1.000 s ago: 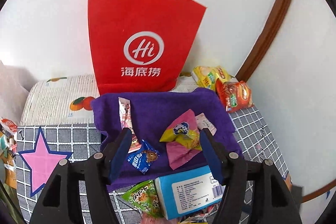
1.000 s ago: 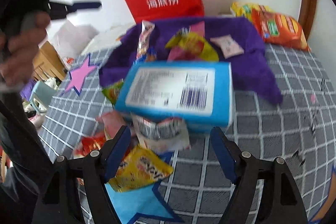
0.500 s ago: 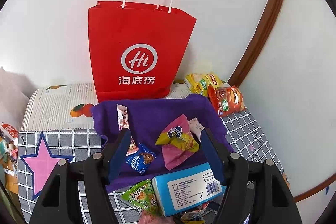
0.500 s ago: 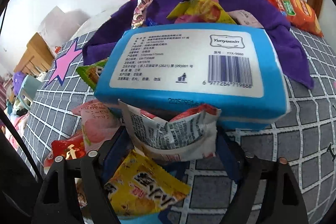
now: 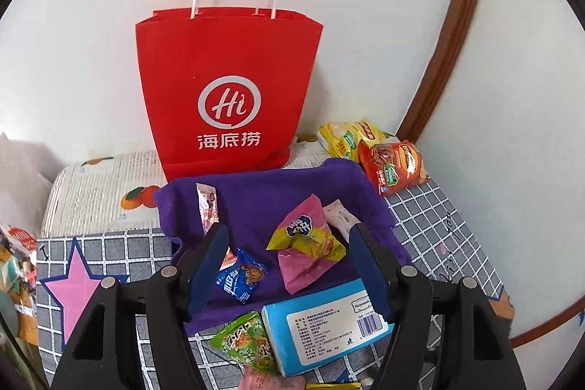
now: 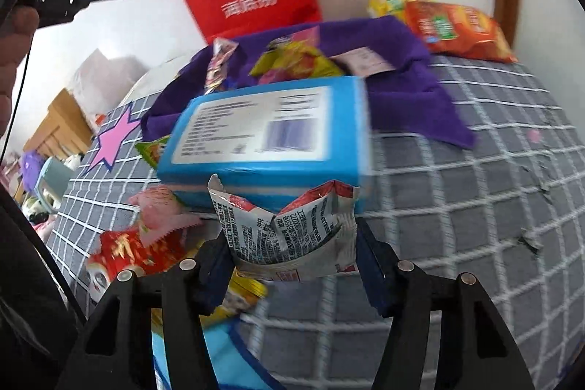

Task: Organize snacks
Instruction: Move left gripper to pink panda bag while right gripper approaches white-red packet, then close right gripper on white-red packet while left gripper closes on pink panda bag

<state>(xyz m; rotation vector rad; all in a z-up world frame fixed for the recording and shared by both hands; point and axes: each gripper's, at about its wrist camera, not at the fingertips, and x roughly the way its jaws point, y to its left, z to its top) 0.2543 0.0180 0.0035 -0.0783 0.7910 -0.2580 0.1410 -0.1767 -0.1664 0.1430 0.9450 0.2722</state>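
In the right wrist view my right gripper (image 6: 289,240) has its jaws closing on a white and red snack packet (image 6: 289,229), which is crumpled into a V between the pads. Right behind the packet lies a blue tissue pack (image 6: 263,141). My left gripper (image 5: 289,233) hangs open above a purple cloth (image 5: 263,200) with nothing between its fingers. On the cloth lie a pink and yellow snack (image 5: 307,243), a small blue cookie packet (image 5: 241,280) and a long pink stick packet (image 5: 206,207). A red paper bag (image 5: 226,90) stands upright behind the cloth.
Orange (image 5: 395,167) and yellow (image 5: 347,137) chip bags lie at the back right by the wall. A green snack (image 5: 245,342) sits beside the tissue pack (image 5: 325,328). Red (image 6: 124,247), pink (image 6: 161,207) and yellow packets crowd the checked bedcover (image 6: 475,207) left of my right gripper.
My right gripper came down around the white and red packet and closed on it, crumpling it. The left gripper has barely moved and stays open.
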